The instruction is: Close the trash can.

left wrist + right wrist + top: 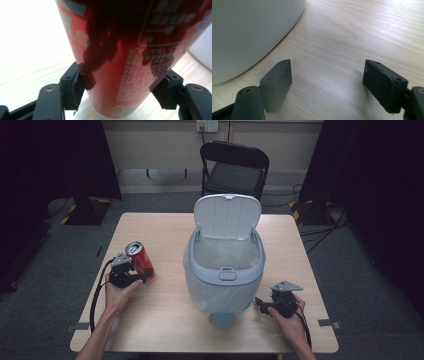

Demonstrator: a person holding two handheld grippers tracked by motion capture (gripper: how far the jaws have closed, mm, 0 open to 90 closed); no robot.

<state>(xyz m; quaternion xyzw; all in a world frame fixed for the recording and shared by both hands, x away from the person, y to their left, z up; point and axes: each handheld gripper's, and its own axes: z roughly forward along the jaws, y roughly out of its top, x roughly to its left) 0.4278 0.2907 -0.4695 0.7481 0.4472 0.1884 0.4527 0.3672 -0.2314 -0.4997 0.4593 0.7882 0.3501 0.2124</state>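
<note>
The red can (125, 62) stands clamped between the left tool's (120, 92) jaws.

Small white print covers the red can (125, 62), too blurred to read.

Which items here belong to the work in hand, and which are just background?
In the job:
- red can, clamped in the left tongs
- bin, lid up
- right tongs, open beside the bin

Background:
- black folding chair
- cables on the floor
</note>
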